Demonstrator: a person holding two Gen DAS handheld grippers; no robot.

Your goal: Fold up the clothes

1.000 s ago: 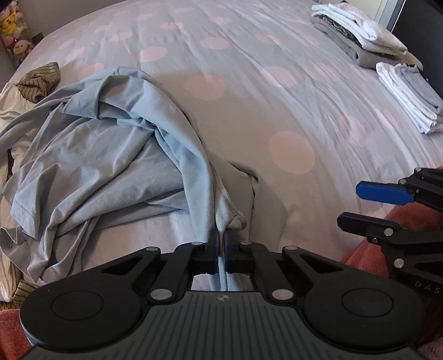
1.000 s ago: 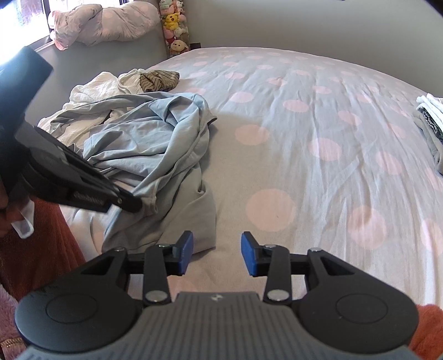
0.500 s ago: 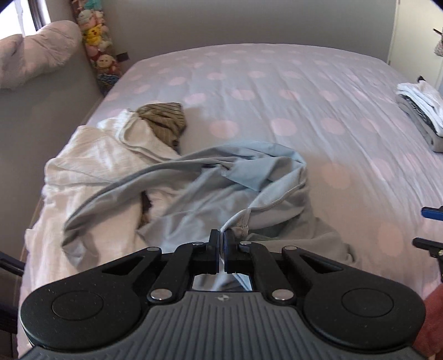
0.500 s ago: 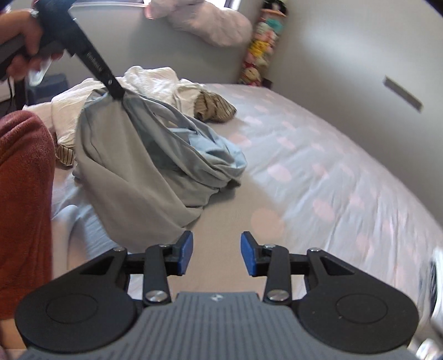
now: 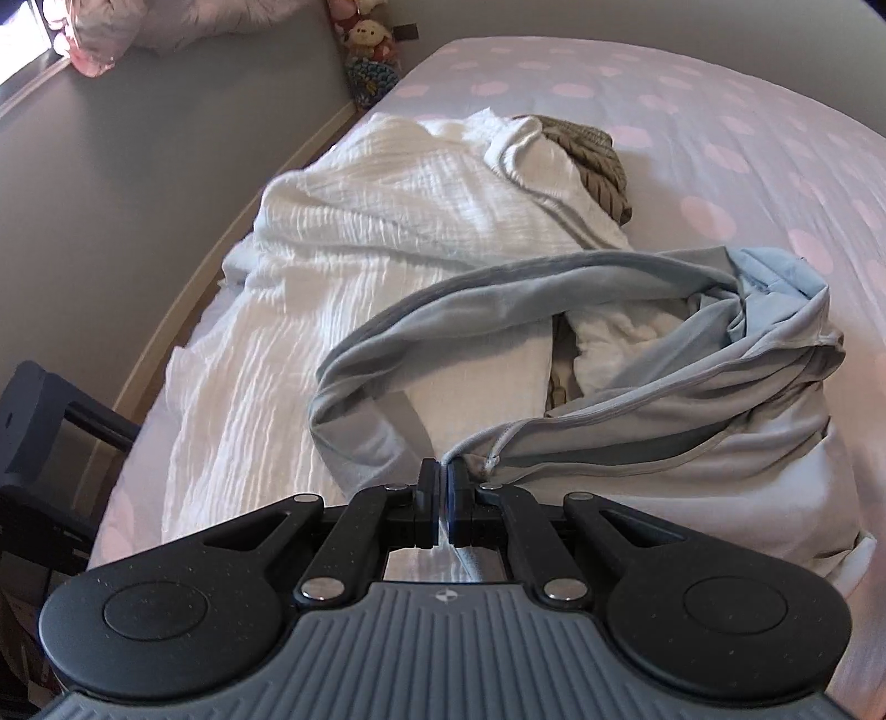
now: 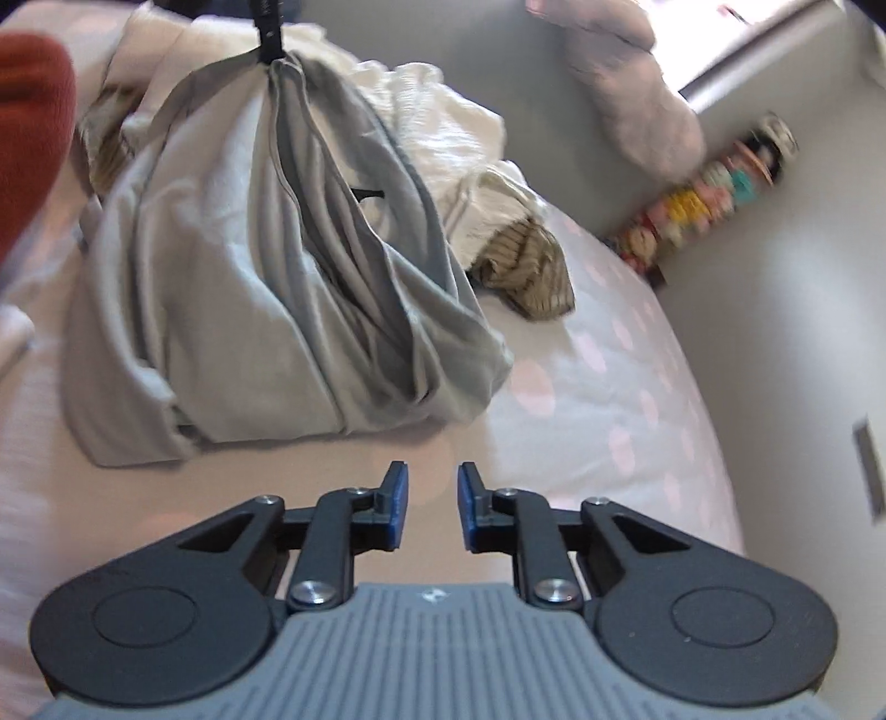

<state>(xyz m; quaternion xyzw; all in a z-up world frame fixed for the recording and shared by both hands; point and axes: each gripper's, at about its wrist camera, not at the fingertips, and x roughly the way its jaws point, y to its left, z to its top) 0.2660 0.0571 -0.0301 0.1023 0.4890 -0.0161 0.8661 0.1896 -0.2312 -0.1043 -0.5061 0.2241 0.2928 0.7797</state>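
The left gripper [image 5: 442,487] is clamped on the hem of the light-blue shirt [image 5: 653,354], which trails toward two o'clock across the polka-dot bedsheet [image 5: 747,127]. The right gripper [image 6: 431,507] is closing with nothing between its jaws, the shirt heaped at eleven o'clock.

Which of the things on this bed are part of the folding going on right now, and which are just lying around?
In use:
- grey-blue garment
- left gripper, clamped on its edge
- right gripper, closing on nothing

Lying about:
- white crinkled cloth
- brown striped garment
- stuffed toys
- spotted bedsheet
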